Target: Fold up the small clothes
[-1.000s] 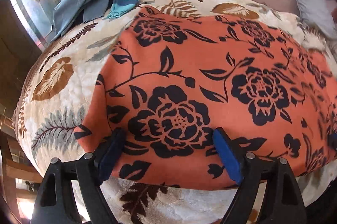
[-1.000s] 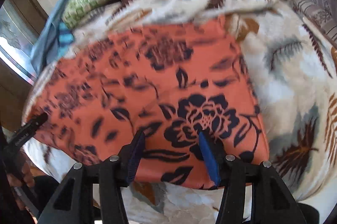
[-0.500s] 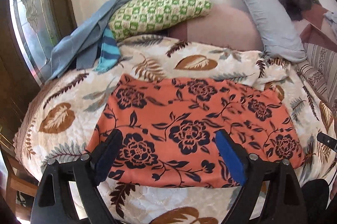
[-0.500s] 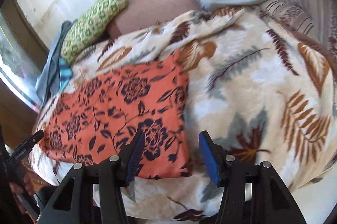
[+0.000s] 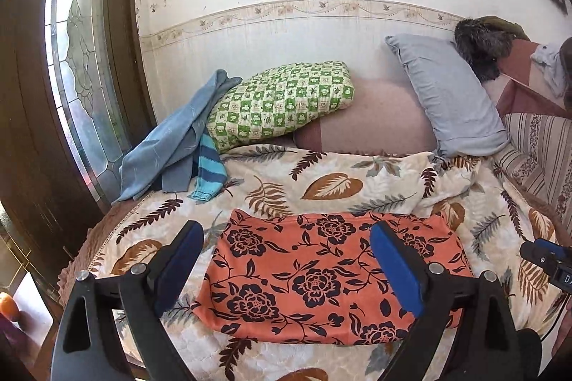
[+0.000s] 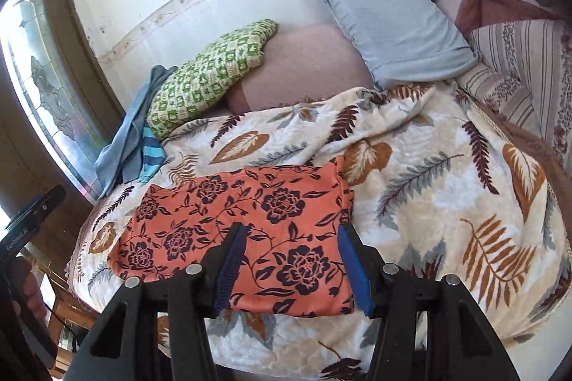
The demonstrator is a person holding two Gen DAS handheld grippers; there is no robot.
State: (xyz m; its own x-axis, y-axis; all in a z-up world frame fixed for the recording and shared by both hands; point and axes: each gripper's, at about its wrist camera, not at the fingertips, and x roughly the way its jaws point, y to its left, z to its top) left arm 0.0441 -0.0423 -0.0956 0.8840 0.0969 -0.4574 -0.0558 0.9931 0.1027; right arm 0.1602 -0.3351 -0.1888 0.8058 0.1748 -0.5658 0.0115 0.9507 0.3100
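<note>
Both grippers, the left gripper (image 5: 286, 268) just spread wider and the right gripper (image 6: 291, 268) half spread, are held empty above the folded orange floral garment (image 5: 332, 277), seemingly released flat on the leaf-print blanket (image 6: 429, 187).

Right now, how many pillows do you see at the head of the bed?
3: a green checked pillow on the left, a pink pillow in the middle beneath it, a grey pillow leaning on the right. More may be hidden.
</note>
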